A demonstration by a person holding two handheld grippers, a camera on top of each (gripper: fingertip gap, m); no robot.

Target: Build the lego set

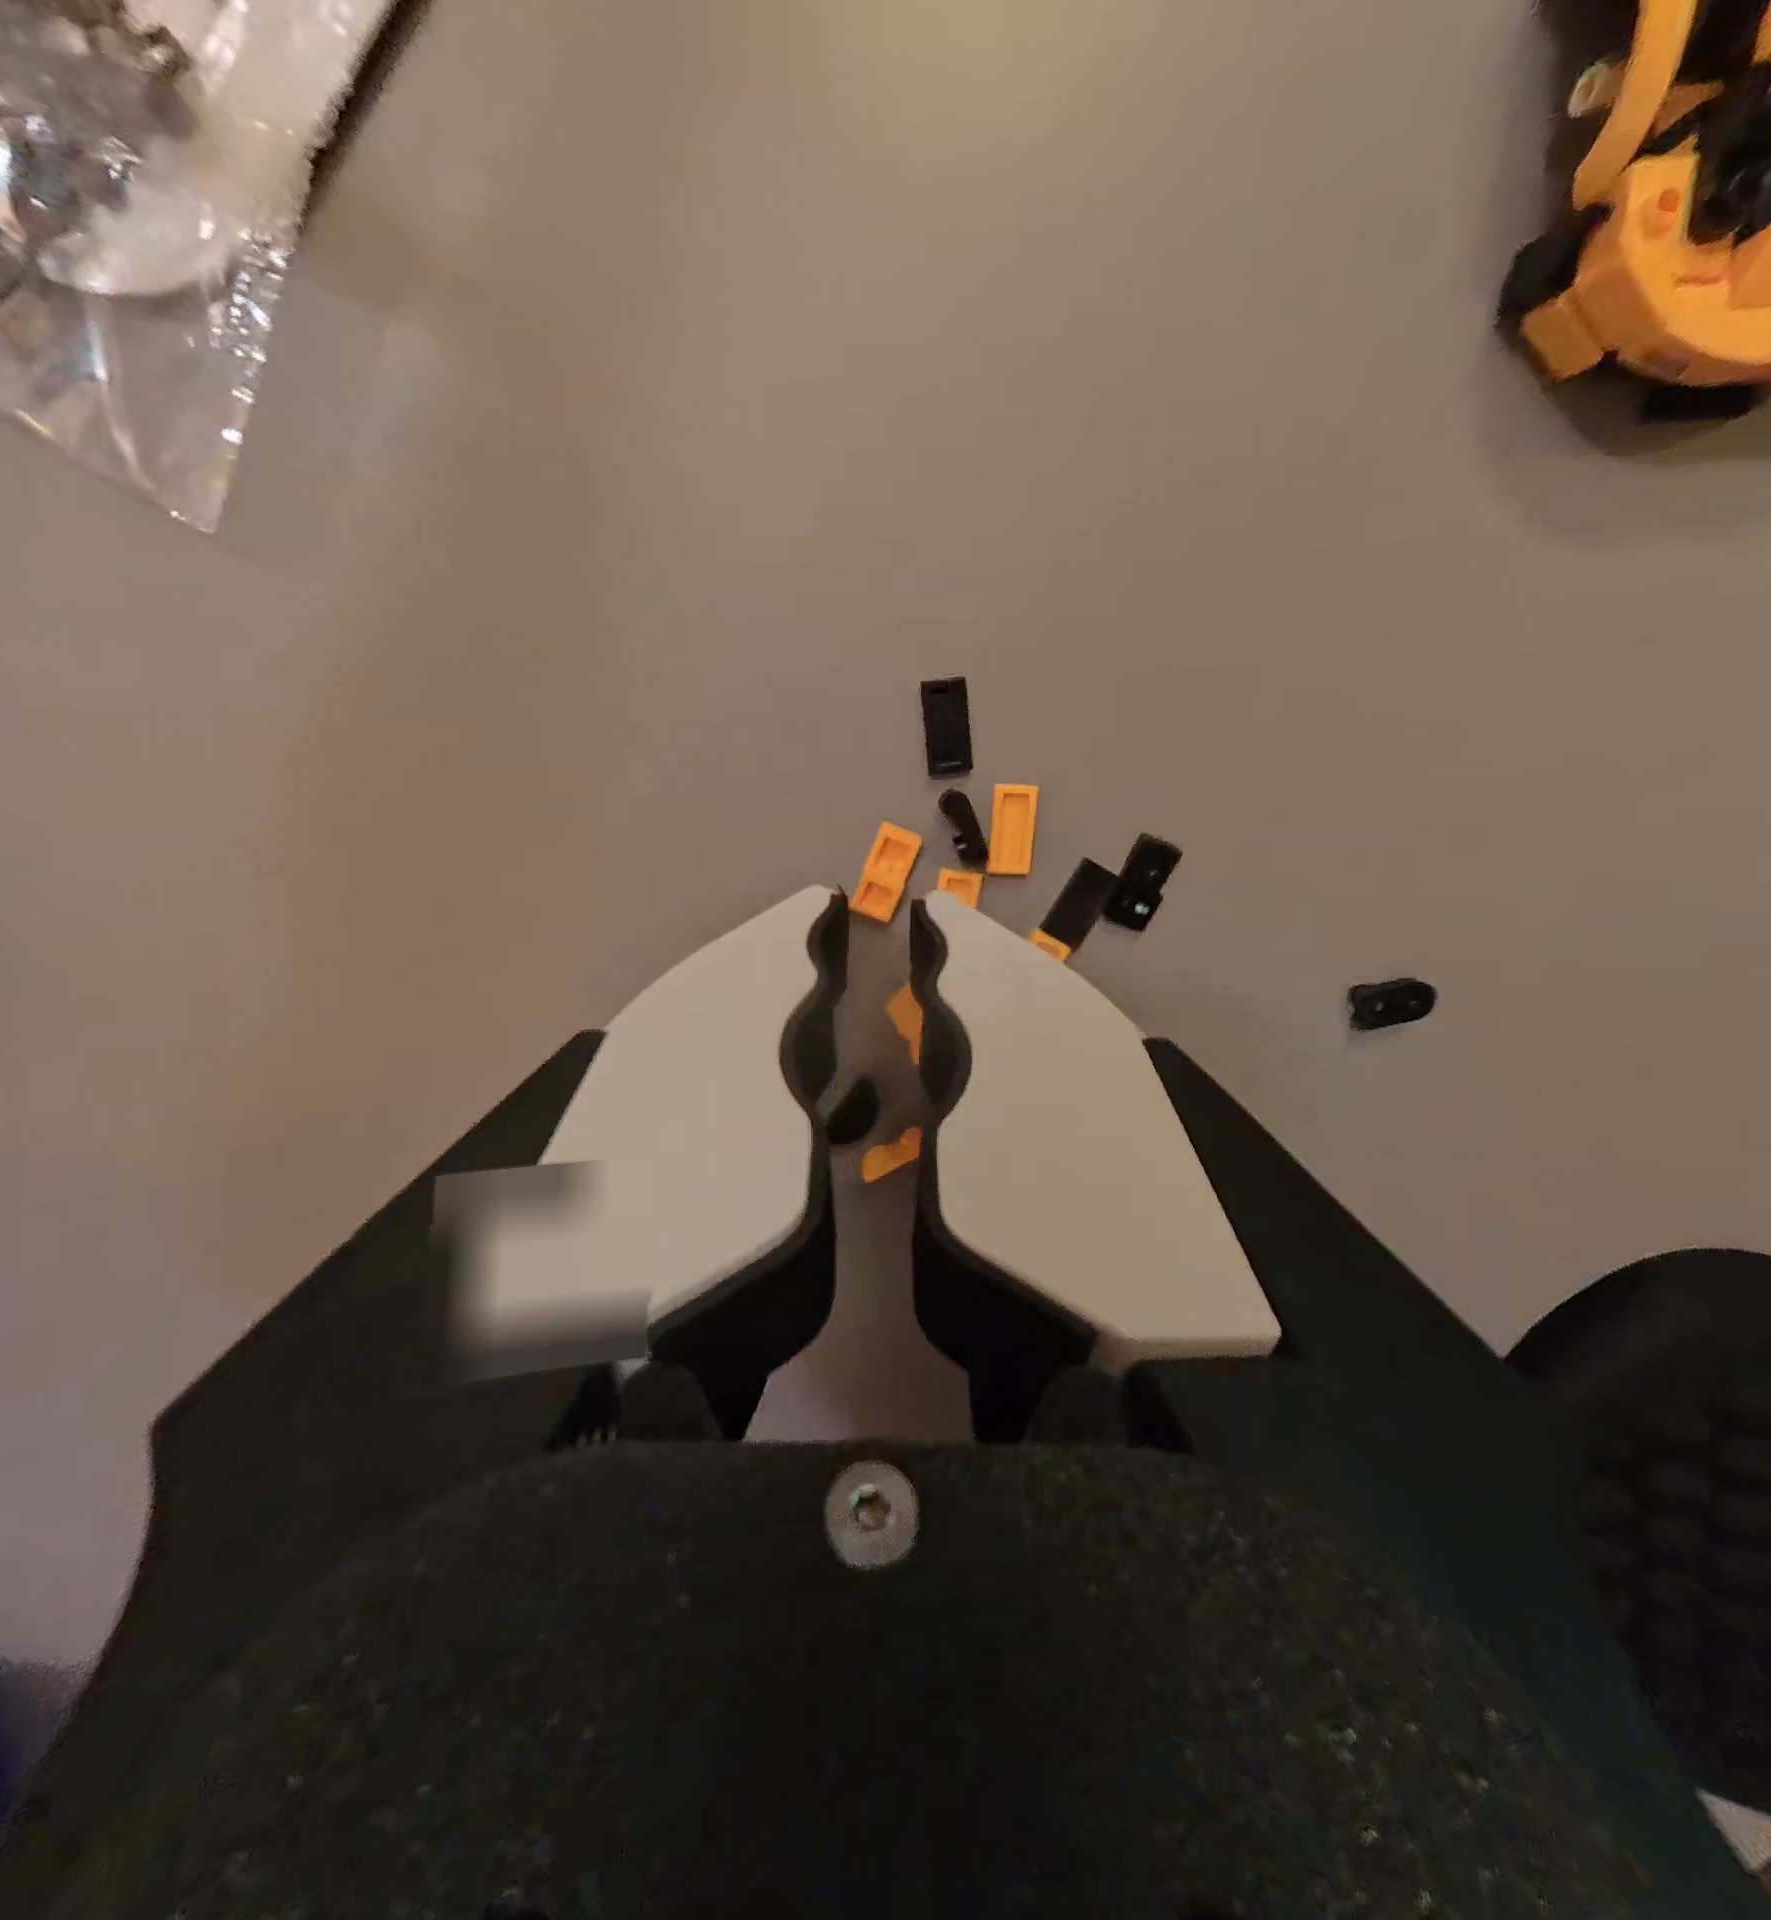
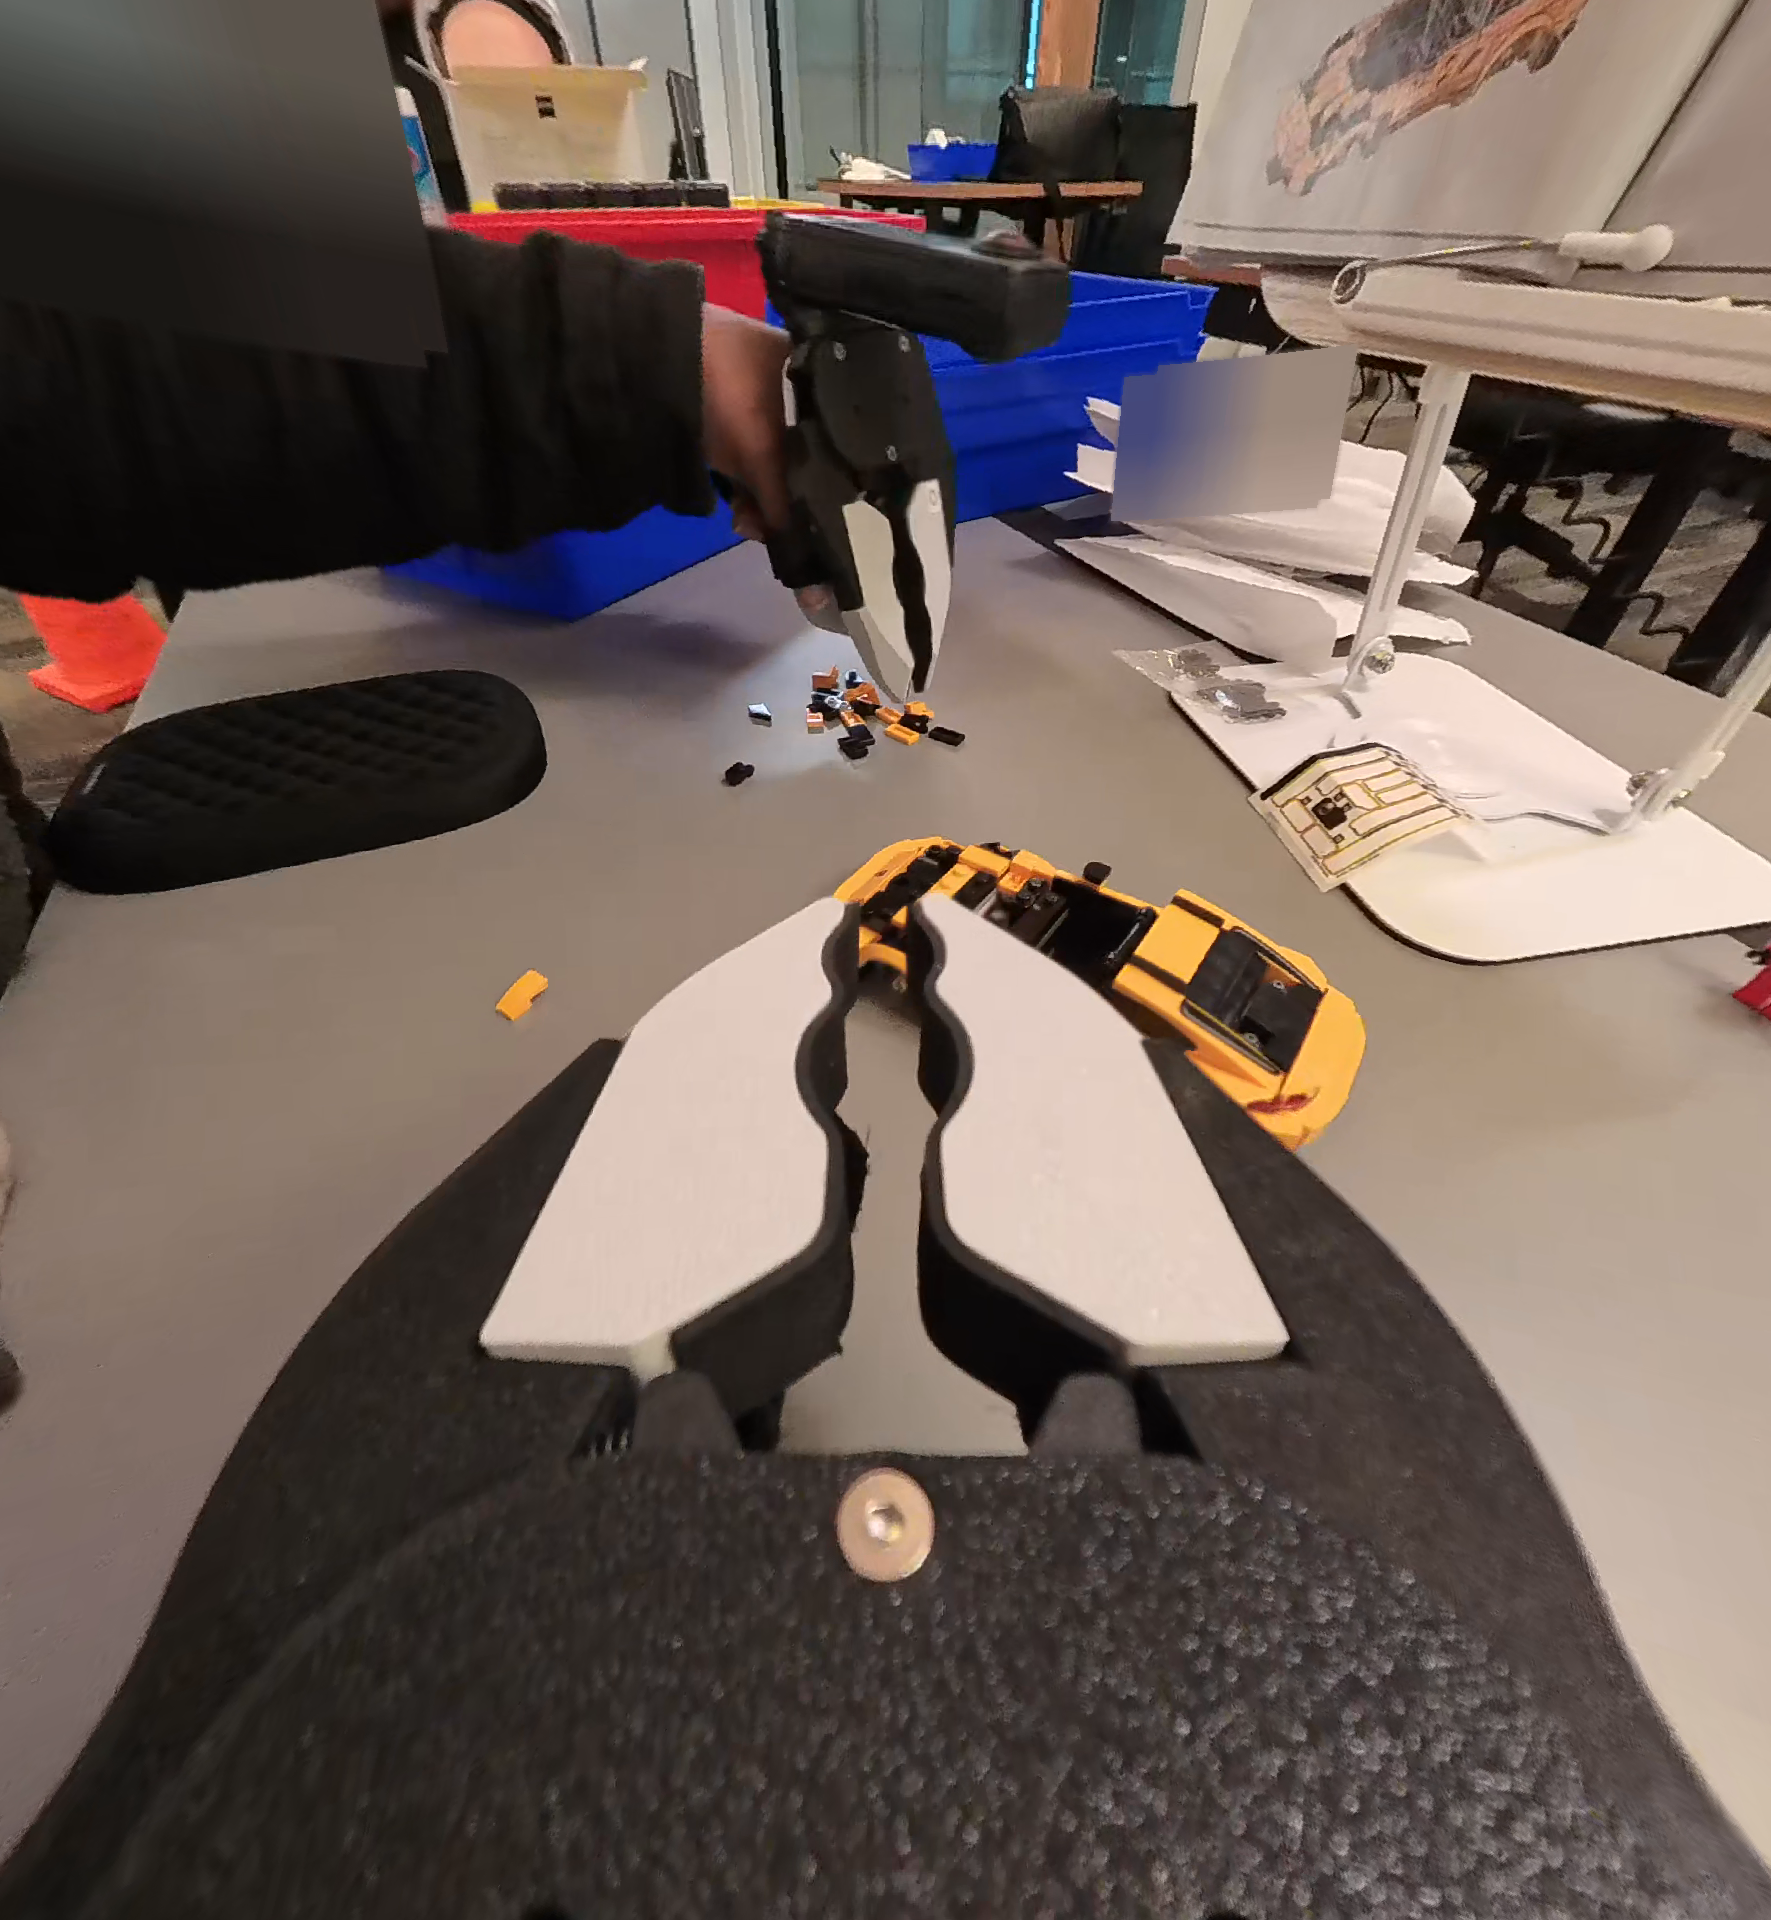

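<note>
Closest to the lens in the right wrist view, the right tool (image 2: 886,914) hovers low over the grey tabletop (image 2: 289,1091) with its two grey fingers parted by a narrow gap and nothing between them. Just past its tips lies the partly built yellow and black lego car (image 2: 1151,956), resting on the tabletop with its black insides showing. A single loose yellow piece (image 2: 522,994) sits off to the left of that tool, apart from the car. Farther back, the left tool (image 2: 907,686) points almost straight down, held by a hand in a black sleeve (image 2: 548,395), its tips right over a scatter of small orange and black pieces (image 2: 870,717). From the left wrist view the same tool (image 1: 879,902) has its fingers slightly apart, gripping nothing; more bits of the pile show through the gap. Among the pieces beyond its tips are a black tile (image 1: 945,727), an orange tile (image 1: 1013,828) and one black piece (image 1: 1392,1003) lying by itself to the right. A clear bag of dark parts (image 1: 81,208) lies at the far left of that view. A black mesh wrist pad (image 2: 299,774) lies on the left side of the tabletop, blue bins (image 2: 1047,416) stand behind, and a white stand (image 2: 1587,883) with papers sits on the right.
</note>
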